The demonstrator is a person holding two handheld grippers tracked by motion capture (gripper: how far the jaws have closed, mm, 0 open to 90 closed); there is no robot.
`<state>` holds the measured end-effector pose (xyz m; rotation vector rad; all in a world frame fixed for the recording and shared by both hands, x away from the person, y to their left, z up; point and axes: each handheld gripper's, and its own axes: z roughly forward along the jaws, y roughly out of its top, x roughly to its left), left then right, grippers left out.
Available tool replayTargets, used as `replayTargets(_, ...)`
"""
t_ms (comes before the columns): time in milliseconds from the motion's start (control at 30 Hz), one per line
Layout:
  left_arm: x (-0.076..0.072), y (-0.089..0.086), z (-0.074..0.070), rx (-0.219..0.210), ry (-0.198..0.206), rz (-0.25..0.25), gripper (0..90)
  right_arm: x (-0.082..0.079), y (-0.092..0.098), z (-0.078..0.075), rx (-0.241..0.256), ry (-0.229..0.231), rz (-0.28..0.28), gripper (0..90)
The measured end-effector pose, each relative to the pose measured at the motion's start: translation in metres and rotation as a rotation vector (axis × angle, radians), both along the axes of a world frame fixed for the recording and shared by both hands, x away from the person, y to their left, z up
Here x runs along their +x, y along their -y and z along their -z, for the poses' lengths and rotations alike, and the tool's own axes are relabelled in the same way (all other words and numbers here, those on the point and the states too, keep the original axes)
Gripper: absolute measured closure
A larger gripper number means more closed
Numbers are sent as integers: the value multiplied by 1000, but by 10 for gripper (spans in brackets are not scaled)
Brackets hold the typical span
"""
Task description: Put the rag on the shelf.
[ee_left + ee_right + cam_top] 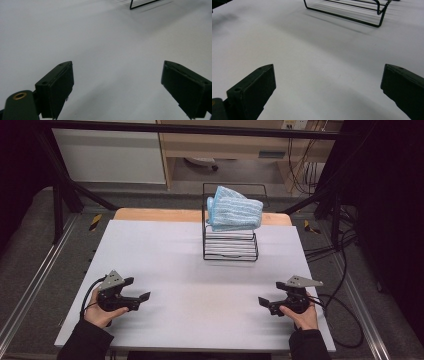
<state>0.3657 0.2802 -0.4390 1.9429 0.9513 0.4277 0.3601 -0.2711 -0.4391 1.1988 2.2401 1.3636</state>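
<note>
Near the front edge of the worktop (165, 250), the left claw (142, 301) and the right claw (265, 304) are held low, both with jaws spread wide and empty. Farther ahead, about midway between them, a blue towel (234, 209) is draped over a wire rack (230, 247). Neither claw is judged clearly nearer.

Bare table (190, 270), wire rack (230, 252) far centre
</note>
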Motion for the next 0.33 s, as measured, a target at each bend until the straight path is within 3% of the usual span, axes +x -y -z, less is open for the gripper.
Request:
replayTargets(167, -4, -2, 8, 40, -13, 3, 111, -3, 6, 4, -8, -6, 7, 6)
replayTargets(333, -5, -5, 10, 30, -22, -1, 110, -3, 5, 6, -25, -8, 3, 6)
